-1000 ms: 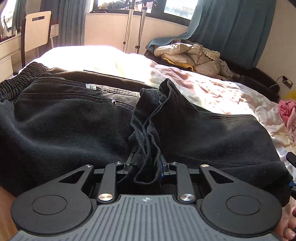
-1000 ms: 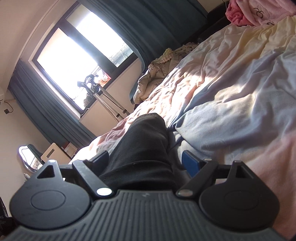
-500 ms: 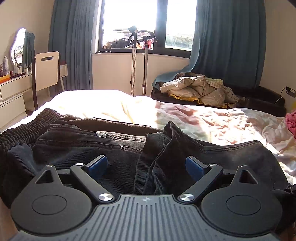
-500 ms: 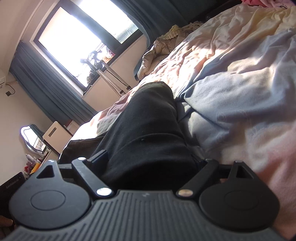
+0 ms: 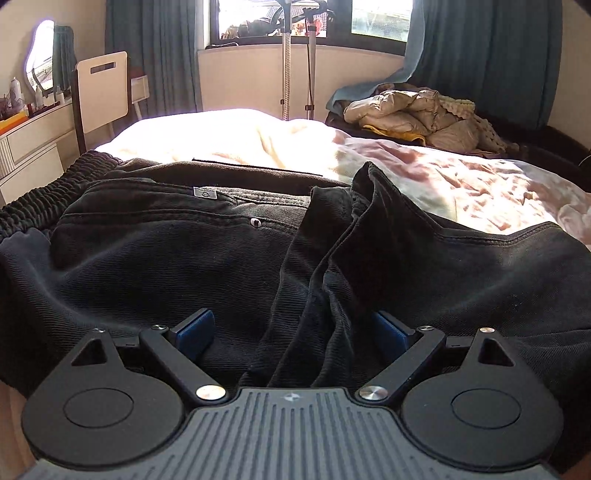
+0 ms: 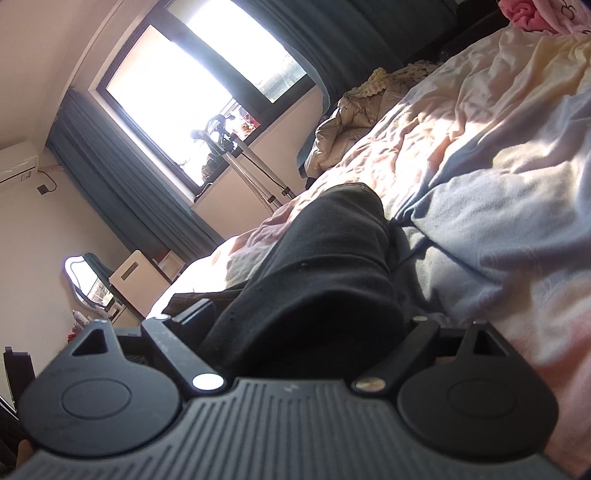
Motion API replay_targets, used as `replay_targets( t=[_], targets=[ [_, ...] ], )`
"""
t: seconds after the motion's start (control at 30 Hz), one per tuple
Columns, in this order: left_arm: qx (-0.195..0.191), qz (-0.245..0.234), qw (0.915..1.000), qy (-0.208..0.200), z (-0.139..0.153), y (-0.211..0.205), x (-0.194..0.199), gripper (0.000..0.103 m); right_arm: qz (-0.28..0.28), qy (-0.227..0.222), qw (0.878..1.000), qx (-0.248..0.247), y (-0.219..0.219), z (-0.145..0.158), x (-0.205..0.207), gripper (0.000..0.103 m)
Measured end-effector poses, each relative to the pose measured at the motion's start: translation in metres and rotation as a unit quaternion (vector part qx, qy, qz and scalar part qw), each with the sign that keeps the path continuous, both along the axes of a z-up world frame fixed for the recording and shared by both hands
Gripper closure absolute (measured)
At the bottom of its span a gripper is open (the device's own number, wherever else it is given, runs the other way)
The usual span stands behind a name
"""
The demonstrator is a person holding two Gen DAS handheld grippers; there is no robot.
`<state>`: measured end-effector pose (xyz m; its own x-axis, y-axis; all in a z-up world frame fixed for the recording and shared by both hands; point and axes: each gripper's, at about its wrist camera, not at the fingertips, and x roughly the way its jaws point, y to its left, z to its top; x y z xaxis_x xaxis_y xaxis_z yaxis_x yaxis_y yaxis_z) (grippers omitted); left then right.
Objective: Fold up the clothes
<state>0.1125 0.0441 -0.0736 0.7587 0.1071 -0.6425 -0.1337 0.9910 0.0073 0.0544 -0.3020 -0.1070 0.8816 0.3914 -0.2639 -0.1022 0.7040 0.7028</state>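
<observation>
Black trousers (image 5: 155, 258) lie across the near part of the bed, elastic waistband at the left, with a raised crease of cloth (image 5: 332, 266) in the middle. My left gripper (image 5: 295, 328) is open, its blue pads (image 5: 194, 328) standing wide on either side of the crease without pinching it. In the right wrist view a folded black trouser leg (image 6: 325, 280) runs away over the bedding. My right gripper (image 6: 306, 325) is open with the leg's near end bulging between its fingers; both fingertips are mostly hidden by the cloth.
The bed has a rumpled pale quilt (image 5: 461, 181). A beige jacket (image 5: 413, 114) lies on a dark bench at the far right. A white chair (image 5: 101, 92) and desk stand at the left, and tripod legs (image 5: 295, 70) by the window. Pink clothing (image 6: 532, 14) lies at the bed's far end.
My left gripper has let go of the trouser crease and opened wide, then stayed low over the cloth. My right gripper stayed open and moved in closer over the folded leg.
</observation>
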Motion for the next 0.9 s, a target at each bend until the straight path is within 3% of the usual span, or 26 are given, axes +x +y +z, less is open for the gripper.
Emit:
replay_targets(
  t=[0.17, 0.3, 0.5, 0.7, 0.73, 0.8, 0.83, 0.9],
  targets=[
    [-0.003, -0.001, 1.0, 0.001, 0.001, -0.001, 0.0, 0.01, 0.0, 0.058, 0.998, 0.039, -0.008, -0.023, 0.01, 0.011],
    [0.004, -0.002, 1.0, 0.001, 0.001, -0.003, 0.0, 0.01, 0.009, 0.063, 0.997, 0.04, -0.002, -0.02, 0.013, 0.009],
    [0.011, -0.003, 0.9999, 0.002, 0.0, -0.006, 0.0, 0.01, 0.031, -0.003, 0.99, 0.136, -0.01, -0.004, 0.007, 0.005],
    [0.015, -0.005, 0.9999, 0.0, 0.0, -0.008, -0.001, 0.009, 0.003, 0.039, 0.974, 0.221, -0.026, -0.038, 0.011, 0.004],
    [0.015, -0.005, 0.9999, 0.0, 0.0, -0.008, -0.001, 0.009, 0.003, 0.043, 0.975, 0.217, -0.026, -0.038, 0.012, 0.005],
    [0.017, -0.004, 0.9998, -0.001, 0.0, -0.009, -0.001, 0.009, 0.013, 0.054, 0.985, 0.163, -0.015, -0.028, 0.015, 0.006],
    [0.018, -0.003, 0.9998, -0.002, 0.0, -0.01, -0.001, 0.009, 0.018, 0.059, 0.989, 0.135, -0.01, -0.022, 0.017, 0.01],
    [0.026, -0.002, 0.9996, -0.009, 0.001, -0.012, -0.002, 0.009, 0.016, 0.045, 0.99, 0.132, -0.012, -0.01, 0.014, 0.045]
  ],
)
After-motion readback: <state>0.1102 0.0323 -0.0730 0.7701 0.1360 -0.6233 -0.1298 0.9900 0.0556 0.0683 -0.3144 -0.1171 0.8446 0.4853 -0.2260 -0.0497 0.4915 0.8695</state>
